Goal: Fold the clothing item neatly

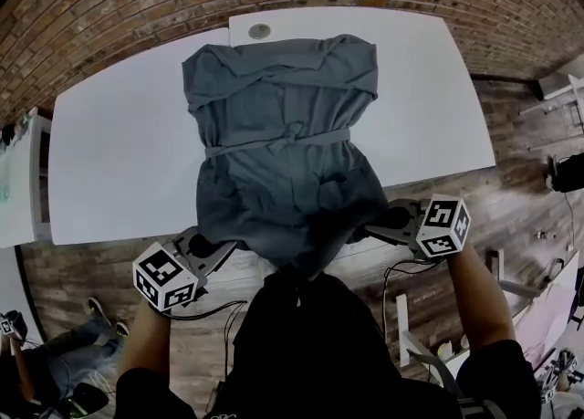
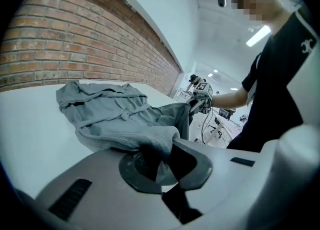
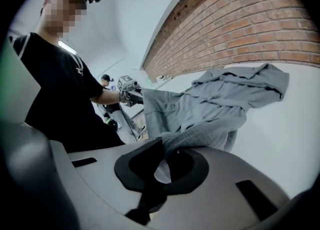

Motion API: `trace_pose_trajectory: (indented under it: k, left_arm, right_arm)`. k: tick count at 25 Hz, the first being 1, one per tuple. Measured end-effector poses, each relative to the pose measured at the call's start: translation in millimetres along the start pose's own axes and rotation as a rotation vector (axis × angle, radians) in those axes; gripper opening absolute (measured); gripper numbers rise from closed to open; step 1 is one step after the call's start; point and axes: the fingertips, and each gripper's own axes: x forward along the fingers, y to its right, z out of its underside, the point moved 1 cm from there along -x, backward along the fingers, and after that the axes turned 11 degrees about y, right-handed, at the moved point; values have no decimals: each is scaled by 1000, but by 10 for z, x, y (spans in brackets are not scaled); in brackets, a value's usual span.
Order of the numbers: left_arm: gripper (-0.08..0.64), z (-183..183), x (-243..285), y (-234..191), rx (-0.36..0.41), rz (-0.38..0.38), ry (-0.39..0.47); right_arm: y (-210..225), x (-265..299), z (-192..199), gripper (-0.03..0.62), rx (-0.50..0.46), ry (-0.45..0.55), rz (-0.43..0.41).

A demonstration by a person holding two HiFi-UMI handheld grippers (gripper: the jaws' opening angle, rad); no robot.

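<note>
Black short-sleeved T-shirt (image 1: 310,353). Grey left gripper (image 1: 228,248) and right gripper (image 1: 363,233), each with a white cube (image 1: 166,277) of black square markers and a thin black cable (image 1: 219,309).

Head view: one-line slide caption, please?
Left gripper and right gripper clamp the grey garment's near hem at the white table's front edge.

Garment (image 1: 283,152): grey cloth, matt, soft, finely ribbed where my left gripper (image 2: 160,166) and right gripper (image 3: 162,166) pinched it. Gripper shells were smooth matt grey plastic, the jaws lined dull black. Table (image 1: 119,152): white, smooth. Wall (image 1: 137,6): rough red brick. Floor (image 1: 511,180): worn wood planks.
</note>
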Motion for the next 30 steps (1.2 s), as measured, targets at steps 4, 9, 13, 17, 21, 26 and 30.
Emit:
trace_pose_trajectory:
  k: [4,9,13,17,21,26,30]
  left_arm:
    - [11,-422,-7,-176,-1,-45,68]
    - [11,-861,27,-465,32,-120,116]
    - [11,-1120,89,-760,27,-161,142]
    - [11,-1294,172,-1147,8,-199,153]
    - [11,-1425,327,-1579,-8,-209,141]
    - [11,-1478,519,-2128,-59,-188,104]
    - [11,-1404,724,-2531,-147,-139,52]
  right_arm:
    - [135,-72,-486,20,-11,99,-29]
    - [450,-78,-1076,20,-21,189,-44]
    - [708,-8,-1379,20,10,224,-25]
    - [1088,112,-1649,21,81,271,26]
    - [1594,212,-1875,21,185,322,108]
    - [2200,377,-2019,21,278,340,224]
    - [2708,482,-1964,21,364,308,322]
